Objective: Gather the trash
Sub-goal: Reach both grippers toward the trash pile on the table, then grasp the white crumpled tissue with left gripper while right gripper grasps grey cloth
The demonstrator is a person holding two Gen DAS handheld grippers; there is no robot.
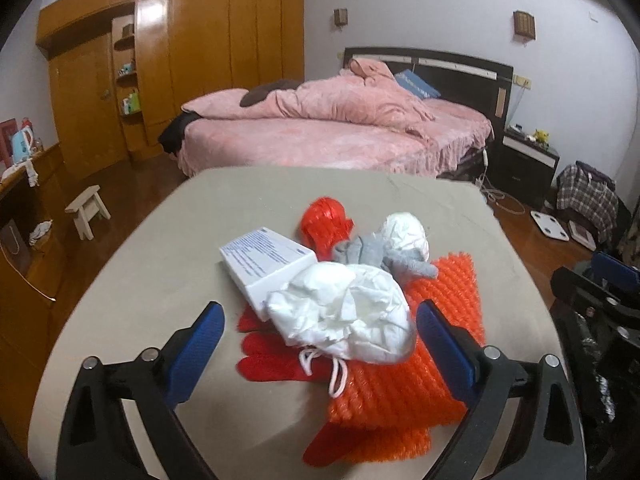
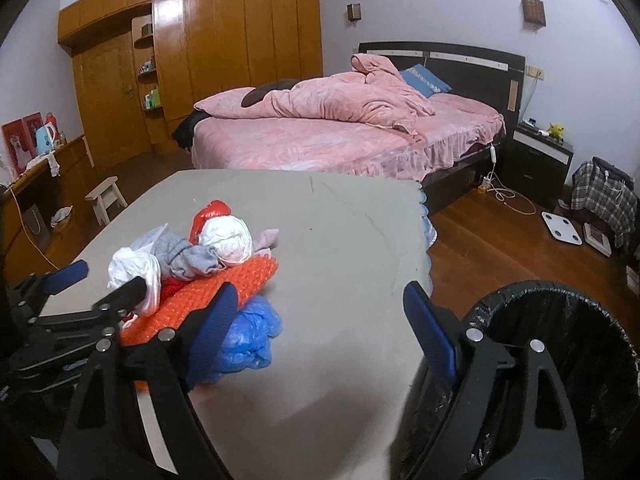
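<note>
A trash pile lies on the beige table point(image 1: 160, 292): a crumpled white bag with a drawstring point(image 1: 348, 316), a white printed box point(image 1: 268, 264), orange mesh wrap point(image 1: 404, 384), a red glove point(image 1: 272, 356), a grey cloth point(image 1: 384, 256), a white wad point(image 1: 404, 232) and a red net ball point(image 1: 324, 220). My left gripper point(image 1: 320, 344) is open, its fingers on either side of the white bag. In the right wrist view the pile point(image 2: 192, 264) sits left, with a blue plastic bag point(image 2: 252, 336) beside it. My right gripper point(image 2: 320, 328) is open and empty over bare table point(image 2: 340, 240).
A bin with a black liner point(image 2: 560, 344) stands at the table's right edge. A pink bed point(image 2: 340, 128), a wooden wardrobe point(image 2: 224, 52), a white stool point(image 2: 106, 198), a nightstand point(image 2: 540, 156) and a floor scale point(image 2: 562, 228) lie beyond.
</note>
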